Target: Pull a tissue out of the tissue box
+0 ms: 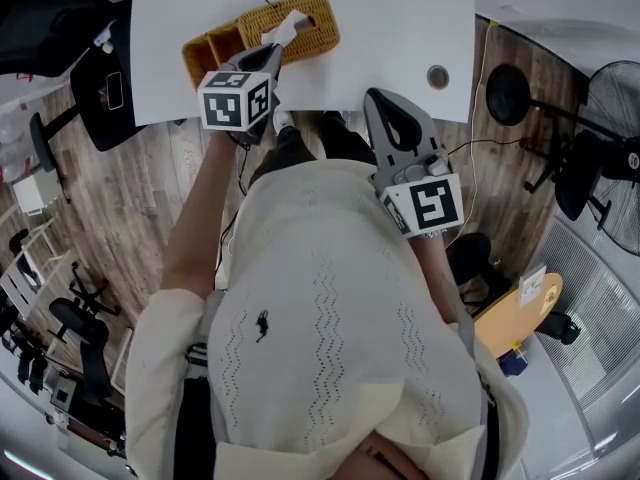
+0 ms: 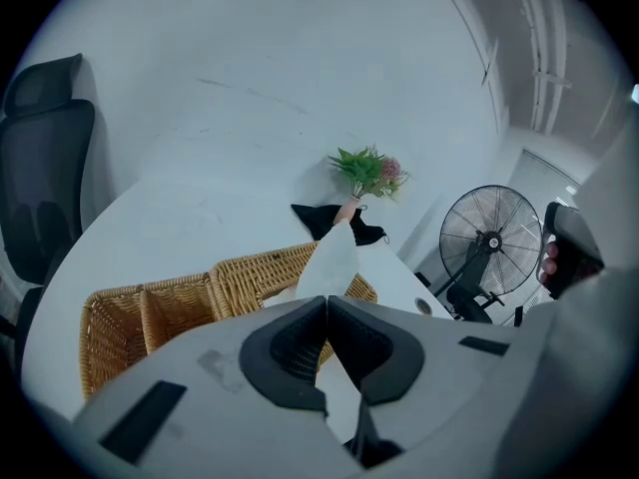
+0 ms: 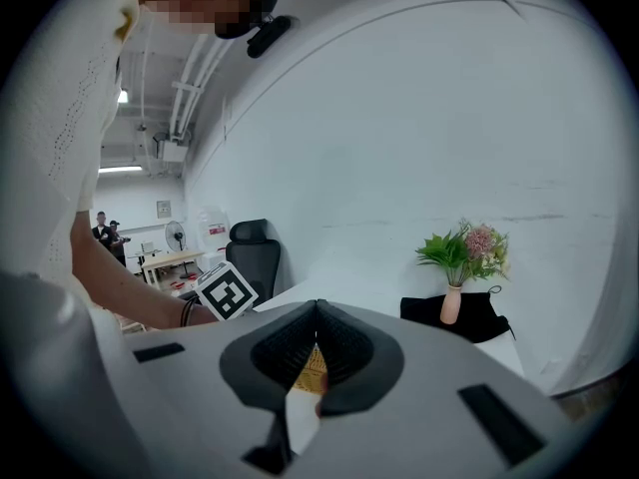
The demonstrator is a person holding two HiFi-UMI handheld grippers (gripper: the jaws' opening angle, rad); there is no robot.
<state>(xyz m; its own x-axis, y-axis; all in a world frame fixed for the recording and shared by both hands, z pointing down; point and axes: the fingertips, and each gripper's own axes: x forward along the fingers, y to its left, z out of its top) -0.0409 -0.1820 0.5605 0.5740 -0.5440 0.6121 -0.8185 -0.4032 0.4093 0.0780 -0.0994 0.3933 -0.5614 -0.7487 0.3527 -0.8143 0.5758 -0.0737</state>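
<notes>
A woven wicker tissue box [image 1: 300,18] stands on the white table [image 1: 400,28], with a white tissue [image 1: 288,26] sticking up from its slot. My left gripper [image 1: 270,50] reaches over the table's near edge to the box. In the left gripper view the left gripper [image 2: 326,300] is shut on the tissue [image 2: 331,262], which rises from the jaw tips above the box [image 2: 255,272]. My right gripper [image 1: 377,95] hangs at the near table edge, right of the box. In its own view the right gripper [image 3: 318,304] is shut with nothing between the pads.
A wicker organiser [image 1: 208,53] with compartments adjoins the box on the left. A round cable hole [image 1: 437,76] sits in the table at right. At the far side are a flower vase [image 2: 364,173] and black cloth [image 2: 329,220]. A fan [image 1: 610,98] and office chair [image 1: 105,88] flank the table.
</notes>
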